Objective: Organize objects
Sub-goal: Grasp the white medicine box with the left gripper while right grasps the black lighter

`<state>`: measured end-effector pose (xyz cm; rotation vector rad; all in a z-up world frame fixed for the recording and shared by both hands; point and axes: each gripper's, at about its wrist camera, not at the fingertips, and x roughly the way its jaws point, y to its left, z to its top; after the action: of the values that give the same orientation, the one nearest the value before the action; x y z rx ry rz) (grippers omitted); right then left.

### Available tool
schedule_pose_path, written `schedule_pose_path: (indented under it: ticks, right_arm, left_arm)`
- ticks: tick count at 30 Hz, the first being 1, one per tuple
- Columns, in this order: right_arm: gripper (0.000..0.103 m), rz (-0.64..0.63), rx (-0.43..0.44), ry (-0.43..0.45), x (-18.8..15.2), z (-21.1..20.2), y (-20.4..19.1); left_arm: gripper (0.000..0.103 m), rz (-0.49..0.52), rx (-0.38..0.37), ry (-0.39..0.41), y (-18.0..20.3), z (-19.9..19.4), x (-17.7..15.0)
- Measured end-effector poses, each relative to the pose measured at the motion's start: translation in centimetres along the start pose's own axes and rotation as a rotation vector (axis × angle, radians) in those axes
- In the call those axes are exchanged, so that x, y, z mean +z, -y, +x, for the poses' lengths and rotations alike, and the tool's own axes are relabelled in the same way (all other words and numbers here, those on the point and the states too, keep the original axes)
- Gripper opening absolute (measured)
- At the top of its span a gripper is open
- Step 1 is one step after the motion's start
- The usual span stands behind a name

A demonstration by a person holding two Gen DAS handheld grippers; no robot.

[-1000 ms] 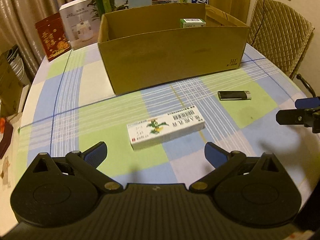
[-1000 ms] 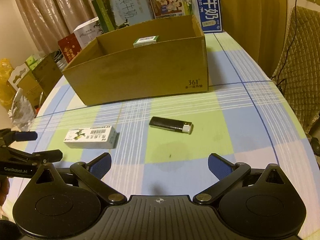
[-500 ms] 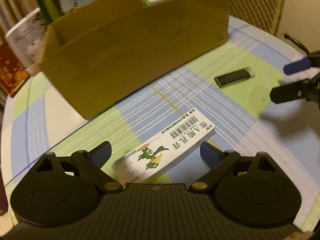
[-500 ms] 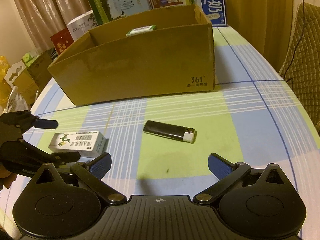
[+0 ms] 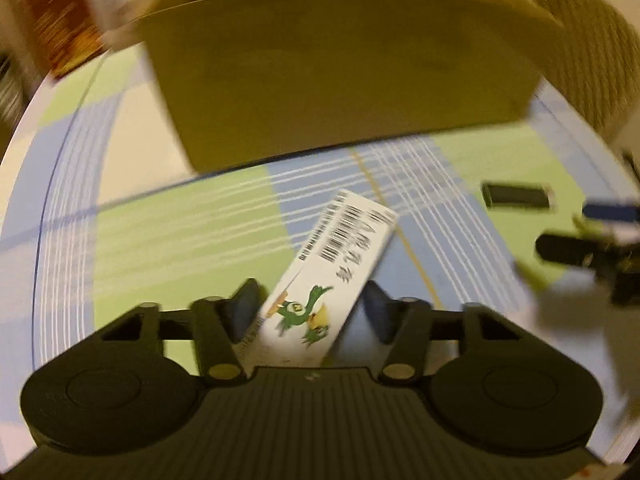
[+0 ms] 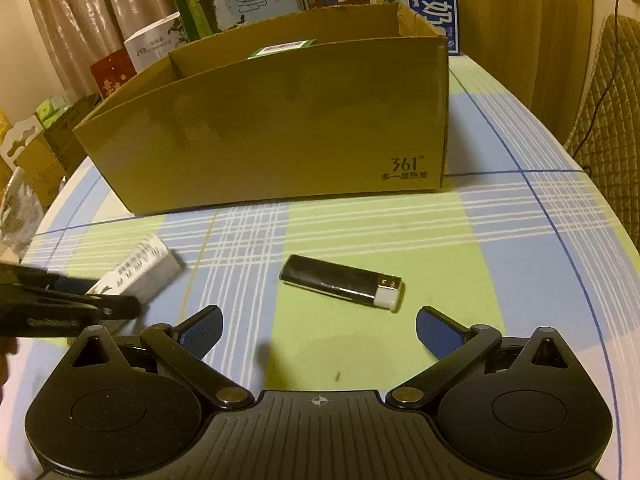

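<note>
A white medicine box [image 5: 332,272] with a green bird print and a barcode sits between the fingers of my left gripper [image 5: 312,308], which is shut on it; the box also shows in the right wrist view [image 6: 140,272]. A black lighter [image 6: 340,282] with a white end lies on the checked tablecloth just ahead of my right gripper [image 6: 318,332], which is open and empty. The lighter also shows in the left wrist view [image 5: 516,196]. An open cardboard box [image 6: 280,128] stands behind, with a small green box [image 6: 280,48] inside.
Milk cartons and gift boxes [image 6: 240,0] stand behind the cardboard box. A wicker chair [image 6: 612,120] is at the right of the round table [image 6: 520,240]. Bags and cartons [image 6: 36,148] sit off the table's left edge.
My left gripper moved forward over the white medicine box and shut on it, turning it lengthwise. My right gripper moved closer to the lighter, still open.
</note>
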<state>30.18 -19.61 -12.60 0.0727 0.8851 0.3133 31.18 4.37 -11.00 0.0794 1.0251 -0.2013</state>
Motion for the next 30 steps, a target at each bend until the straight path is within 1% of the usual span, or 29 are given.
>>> schedule_pose_path:
  ticks: [2, 5, 10, 14, 16, 21, 26, 28, 30]
  right_arm:
    - [0.101, -0.002, -0.008, 0.009, 0.0, 0.4, -0.2]
    - [0.1, -0.002, -0.029, 0.029, 0.0, 0.9, -0.4]
    - [0.094, 0.017, -0.074, 0.045, -0.2, 2.1, -0.7]
    - [0.094, 0.034, -0.089, 0.078, -0.1, 2.6, -0.9]
    - [0.094, 0.031, -0.103, 0.088, 0.0, 2.9, -1.2]
    - [0.094, 0.012, -0.145, 0.11, 0.1, 3.8, -2.0]
    - [0.093, -0.022, -0.184, 0.115, 0.3, 4.6, -2.5]
    - [0.085, -0.027, -0.204, 0.121, 0.3, 4.7, -2.6]
    - [0.081, -0.029, -0.22, 0.127, 0.3, 4.7, -2.5]
  left_arm:
    - [0.035, -0.071, -0.022, 0.004, -0.5, -0.2, -0.3]
    - [0.034, -0.112, -0.035, 0.03, -0.7, -0.5, -0.9]
    - [0.034, -0.17, -0.05, 0.085, -1.0, -0.6, -1.5]
    - [0.034, -0.133, -0.028, 0.12, -0.5, -0.8, -1.6]
    - [0.034, -0.127, -0.033, 0.133, -0.4, -0.9, -1.6]
    - [0.034, -0.15, -0.057, 0.146, -0.7, -0.9, -2.0]
    - [0.035, -0.157, -0.065, 0.15, -0.9, -0.8, -2.2]
    - [0.035, -0.153, -0.064, 0.153, -0.9, -0.7, -2.1]
    - [0.035, -0.151, -0.061, 0.156, -0.8, -0.6, -2.0]
